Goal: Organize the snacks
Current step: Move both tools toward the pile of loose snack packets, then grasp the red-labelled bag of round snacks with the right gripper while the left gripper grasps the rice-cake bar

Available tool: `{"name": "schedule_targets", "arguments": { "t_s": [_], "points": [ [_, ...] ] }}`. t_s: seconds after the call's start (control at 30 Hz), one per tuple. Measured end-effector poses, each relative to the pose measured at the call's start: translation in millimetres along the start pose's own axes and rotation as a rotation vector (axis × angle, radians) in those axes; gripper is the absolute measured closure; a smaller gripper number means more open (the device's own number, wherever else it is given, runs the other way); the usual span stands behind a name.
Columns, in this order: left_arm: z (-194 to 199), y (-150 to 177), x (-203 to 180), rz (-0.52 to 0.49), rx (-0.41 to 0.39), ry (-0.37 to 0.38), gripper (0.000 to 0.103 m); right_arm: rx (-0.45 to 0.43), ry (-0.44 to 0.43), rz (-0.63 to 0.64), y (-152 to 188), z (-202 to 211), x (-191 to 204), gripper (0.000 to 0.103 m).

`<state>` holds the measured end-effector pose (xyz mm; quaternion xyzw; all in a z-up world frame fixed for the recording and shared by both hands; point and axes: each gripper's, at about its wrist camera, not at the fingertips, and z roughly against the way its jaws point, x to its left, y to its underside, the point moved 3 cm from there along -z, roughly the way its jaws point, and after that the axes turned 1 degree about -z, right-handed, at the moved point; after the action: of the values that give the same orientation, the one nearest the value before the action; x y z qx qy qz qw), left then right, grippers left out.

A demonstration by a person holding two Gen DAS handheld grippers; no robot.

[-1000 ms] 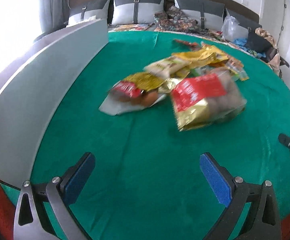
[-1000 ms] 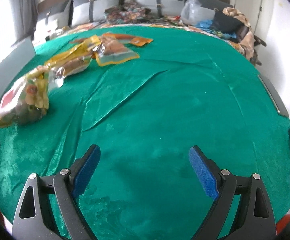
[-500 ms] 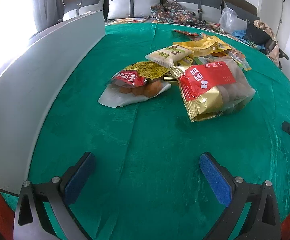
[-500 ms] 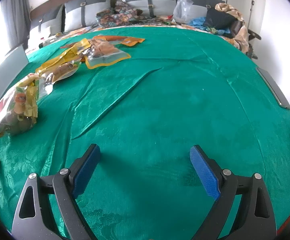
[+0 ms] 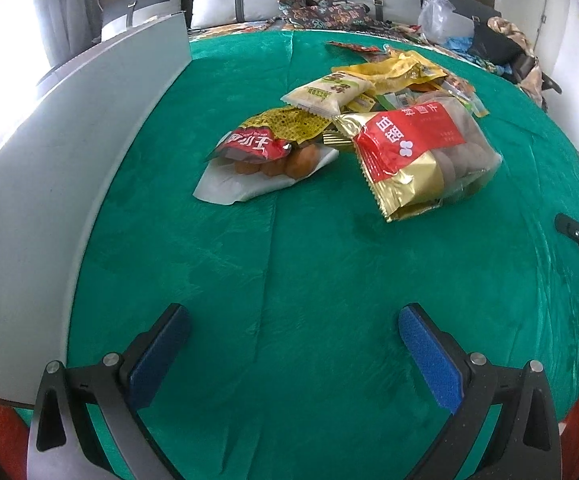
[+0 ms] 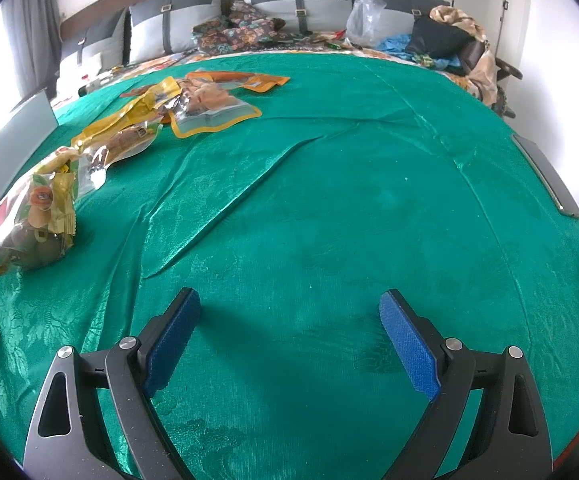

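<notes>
On the green-clothed surface (image 5: 289,264): the snacks are left in one loose heap toward the far middle, not yet sorted, so that every packet stays within reach of either hand.
Nearest packet: a red-and-gold bag (image 5: 421,156) lies flat at the near edge of the heap, its gold end turned toward the left tongs; it is judged the easiest first pick because nothing rests on it.
Beside it: a red-labelled packet (image 5: 265,160) with round brown pieces is laid on its white backing, partly under a yellow wrapper (image 5: 289,122); a pale bag (image 5: 327,92) is stacked behind these.
Far end of the heap: orange-edged clear pouches (image 6: 213,110) are spread flat, overlapping one another.
Left tongs (image 5: 293,328): held apart and empty, low over bare cloth, aimed at the heap and well short of it.
Right tongs (image 6: 289,312): likewise held apart with nothing between the pads, pointed at bare cloth with the heap off to the left.
Grey panel (image 5: 49,152): stood on edge along the left rim; its purpose cannot be told.
Stage: judged as an approach, with no packet yet grasped.
Caution: the cloth is creased, so a low scoop may snag it.
</notes>
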<state>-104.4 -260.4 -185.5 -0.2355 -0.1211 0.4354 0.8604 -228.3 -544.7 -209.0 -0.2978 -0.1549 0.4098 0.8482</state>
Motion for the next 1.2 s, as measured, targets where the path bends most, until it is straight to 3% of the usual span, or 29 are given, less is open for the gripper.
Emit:
{"name": "schedule_targets", "arguments": {
  "t_s": [0.13,0.23,0.33,0.43,0.5,0.57,0.77,0.9,1.0,1.2],
  "points": [
    [2.7,3.9,3.4,-0.021,0.009,0.013,0.000,0.017,0.008,-0.006,-0.9,0.1,1.2,0.009],
    [4.9,8.1,9.3,-0.022,0.015,0.015,0.000,0.139,-0.017,-0.089,-7.8,4.3,12.6,0.010],
    [4.5,8.2,10.7,-0.025,0.018,0.016,0.000,0.176,-0.210,-0.209,-14.4,22.6,48.2,0.010],
    [5.0,9.3,11.1,-0.027,0.009,0.016,0.000,0.255,-0.399,-0.245,-27.9,29.6,101.3,0.011],
    [5.5,10.5,12.1,-0.027,0.007,0.017,0.000,0.304,-0.465,-0.284,-35.7,27.4,127.0,0.011],
    [5.6,11.0,12.4,-0.027,0.007,0.017,0.000,0.340,-0.452,-0.313,-44.4,21.1,144.1,0.011],
    [6.2,12.0,13.4,-0.028,0.007,0.017,0.000,0.425,-0.255,-0.310,-67.2,-7.1,173.5,0.011],
    [6.0,12.0,13.6,-0.027,0.007,0.016,0.000,0.478,-0.246,-0.390,-62.9,-17.0,178.4,0.011],
    [6.6,12.5,13.8,-0.026,0.004,0.015,0.000,0.471,-0.230,-0.405,-64.7,-22.4,179.4,0.011],
    [7.8,13.7,14.0,-0.023,-0.006,0.012,0.000,0.452,-0.183,-0.305,-67.8,-34.7,191.8,0.010]
  ]
}}
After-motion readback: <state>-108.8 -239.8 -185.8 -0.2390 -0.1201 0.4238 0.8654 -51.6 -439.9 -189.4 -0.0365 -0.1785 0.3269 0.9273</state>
